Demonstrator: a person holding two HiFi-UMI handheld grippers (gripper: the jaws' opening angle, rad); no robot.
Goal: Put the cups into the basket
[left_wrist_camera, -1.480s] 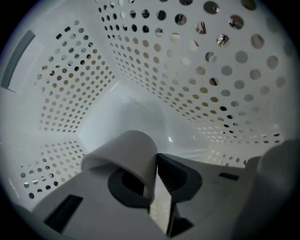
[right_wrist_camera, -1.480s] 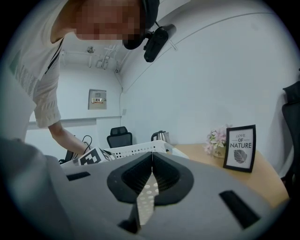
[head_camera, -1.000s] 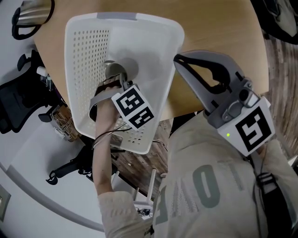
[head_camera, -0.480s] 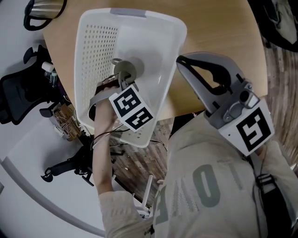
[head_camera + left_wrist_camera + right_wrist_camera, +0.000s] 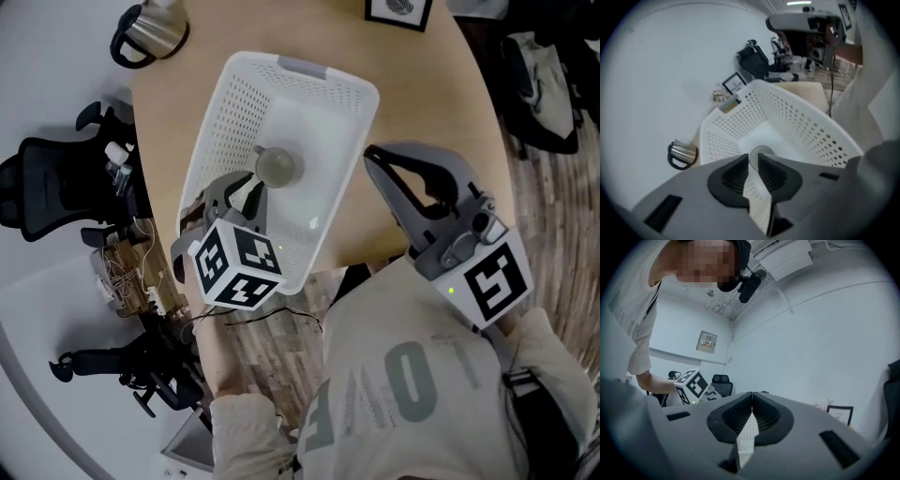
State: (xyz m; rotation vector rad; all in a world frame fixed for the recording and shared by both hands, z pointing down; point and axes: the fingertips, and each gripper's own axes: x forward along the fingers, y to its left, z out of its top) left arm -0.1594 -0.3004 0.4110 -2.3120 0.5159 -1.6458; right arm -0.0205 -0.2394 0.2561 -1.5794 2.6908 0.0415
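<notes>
The biggest thing I see is the wooden counter (image 5: 431,94). A white basket (image 5: 234,122) with lots of little holes sits on it, by the near left corner. The near end of the basket sticks out past the near edge of the counter.

My left gripper (image 5: 248,187) reaches into the near end of the basket. Its fingers (image 5: 736,176) are a little bit apart, with a thin gap between them. Nothing is in the gap. They hold nothing.

My right gripper (image 5: 372,156) hangs over the near edge of the counter, just beside the right wall of the basket. Its fingers (image 5: 766,416) are pressed together, with nothing between them. It points up and away from the basket.

One grey cup (image 5: 277,167) lies on the floor of the basket, about in the middle. It is just past the tips of my left gripper. I cannot tell if the tips touch it.

A shiny metal mug (image 5: 150,33) with a black handle stands at the far left corner of the counter, well apart from the basket. A small picture frame (image 5: 398,9) stands at the far edge. A black chair (image 5: 47,187) is on the floor to the left of the counter.
</notes>
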